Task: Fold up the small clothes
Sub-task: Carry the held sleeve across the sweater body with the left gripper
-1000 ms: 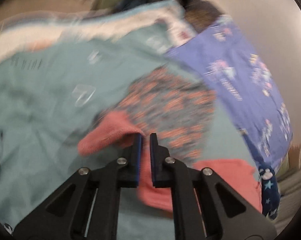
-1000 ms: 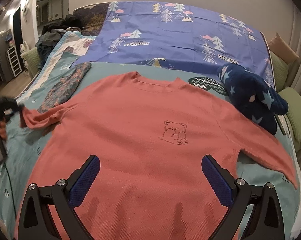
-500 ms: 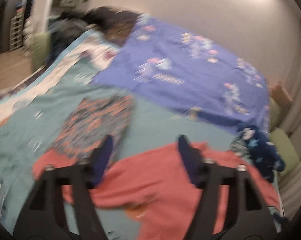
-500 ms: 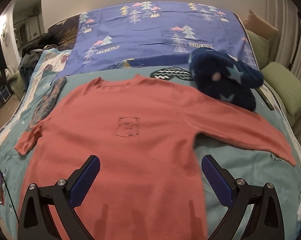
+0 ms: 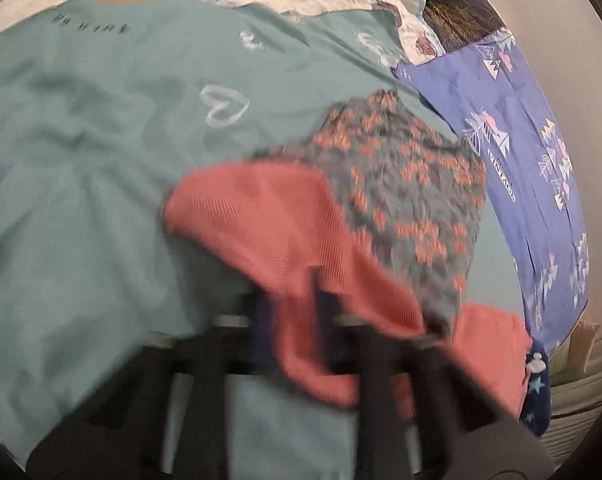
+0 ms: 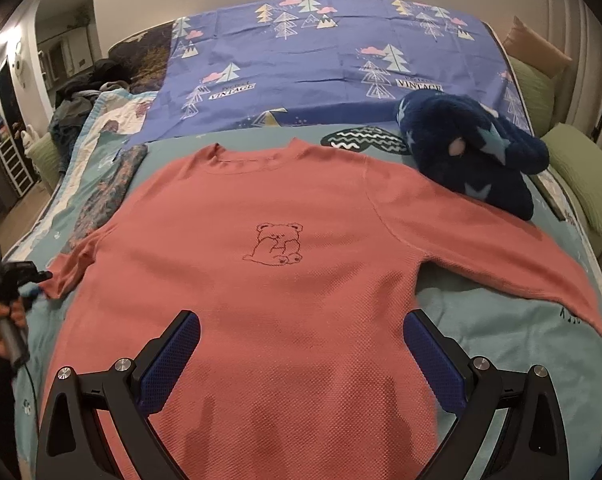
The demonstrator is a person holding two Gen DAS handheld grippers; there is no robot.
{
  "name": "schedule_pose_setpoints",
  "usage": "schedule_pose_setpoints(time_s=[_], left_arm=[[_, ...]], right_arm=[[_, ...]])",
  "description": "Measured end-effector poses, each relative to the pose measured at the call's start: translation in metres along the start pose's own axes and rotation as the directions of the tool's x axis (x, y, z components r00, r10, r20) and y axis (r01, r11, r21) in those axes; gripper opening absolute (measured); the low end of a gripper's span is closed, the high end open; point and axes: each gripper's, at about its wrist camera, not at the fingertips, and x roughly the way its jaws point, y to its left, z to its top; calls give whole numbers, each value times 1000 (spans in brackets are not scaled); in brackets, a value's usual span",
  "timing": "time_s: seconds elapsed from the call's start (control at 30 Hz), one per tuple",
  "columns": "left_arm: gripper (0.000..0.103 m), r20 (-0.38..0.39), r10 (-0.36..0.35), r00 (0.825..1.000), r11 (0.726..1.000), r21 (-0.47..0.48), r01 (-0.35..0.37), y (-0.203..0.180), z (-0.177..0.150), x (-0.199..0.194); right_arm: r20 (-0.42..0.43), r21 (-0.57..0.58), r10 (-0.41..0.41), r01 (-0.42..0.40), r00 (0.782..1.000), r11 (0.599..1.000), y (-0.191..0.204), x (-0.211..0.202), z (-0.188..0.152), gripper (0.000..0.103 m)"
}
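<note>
- Here, a salmon-pink sweater (image 6: 277,280) with a small bear outline lies face up, spread flat on a teal bedsheet (image 6: 501,344), both sleeves stretched outward
- My left gripper (image 5: 291,320) is at the cuff of the sleeve (image 5: 269,220) on that side; the view is blurred, and I cannot tell whether its jaws are clamped on the cloth or only straddling it
- My right gripper (image 6: 301,360) hovers over the sweater's lower body with its jaws spread wide, holding nothing
- A patterned garment (image 5: 405,184) lies just beside the left sleeve, touching or overlapping it
- A dark blue star-print plush (image 6: 473,152) rests near the other shoulder, seeming to touch the top of that sleeve
- Risk, as I judge it: if my left grip is shallow, the thin cuff may slip out mid-fold and leave the sleeve crumpled
- I could also snag the patterned garment along with the cuff and drag it onto the sweater
- Pulling the sleeve across with nothing pinning the body could shift the whole sweater and skew the fold
- The plush could catch the other sleeve when I fold that side
</note>
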Motion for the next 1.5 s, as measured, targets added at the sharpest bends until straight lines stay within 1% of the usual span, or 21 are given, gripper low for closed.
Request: schedule_pose_setpoints(time_s=[0.03,0.1,0.17,0.23,0.27,0.33,0.4,0.43,0.47,0.53,0.6,0.7,0.77,0.83,0.9,0.97,1.1,1.2,1.3,1.4,1.5], left_arm=[[3,16,-1,1000,1000,-6,1,-5,5,-3],[3,65,-68,996,998,18,67,-26,9,-21],[3,126,-133,983,986,122,117,-62,4,-50],[3,154,-223,962,943,284,173,-119,-12,-81],[3,153,-289,945,897,388,211,-156,-28,-98],[3,113,-373,921,813,518,266,-205,-54,-117],[3,22,-447,894,684,653,326,-255,-101,-130],[3,-16,-462,887,630,698,341,-271,-123,-132],[3,-62,-469,881,561,749,351,-291,-154,-132],[3,-119,-457,881,477,804,356,-310,-196,-124],[3,-187,-407,894,401,842,359,-326,-236,-107],[5,-253,-299,920,332,877,349,-331,-281,-80],[15,-271,-250,930,272,902,336,-326,-296,-71],[28,-274,-253,928,244,910,335,-314,-298,-82],[50,-267,-297,917,242,908,342,-296,-285,-100],[57,-226,-330,917,268,909,320,-279,-265,-113],[57,-100,-286,953,409,887,216,-249,-218,-109],[57,-61,-217,974,543,822,172,-223,-186,-90],[57,-25,-159,987,621,774,119,-204,-168,-73],[57,-17,-121,992,637,765,91,-196,-168,-61],[57,14,-61,998,610,792,27,-194,-175,-53]], right_arm=[[3,-5,-7,7,1000,1000,0,-1,1,103],[16,-10,-29,29,999,1000,0,-2,2,103],[21,-5,-42,42,999,999,-3,-2,4,103],[24,6,-44,44,999,999,-7,-1,6,103],[28,12,-46,46,999,999,-8,-2,8,103],[36,26,-45,44,998,999,-13,-4,10,103],[46,38,-41,39,998,999,-17,-7,11,103],[49,43,-42,40,998,998,-21,-8,10,103],[48,47,-44,42,998,998,-24,-9,10,103],[38,59,-46,44,998,997,-32,-9,9,101],[17,79,-49,47,999,996,-43,-7,6,98],[-28,123,-36,39,999,992,-60,-2,3,78],[-56,154,-9,17,998,988,-70,2,2,68],[-67,165,26,-14,997,986,-74,5,1,63],[-68,172,65,-52,996,984,-73,8,4,62],[-67,179,135,-121,989,976,-68,14,12,61],[-74,188,229,-212,971,959,-50,28,32,61],[-76,94,208,-201,975,975,-15,36,47,61],[-73,-76,151,-157,986,985,31,44,54,61],[-61,-270,11,-27,998,962,81,61,52,61],[-83,-340,-91,57,992,939,104,90,50,61]])
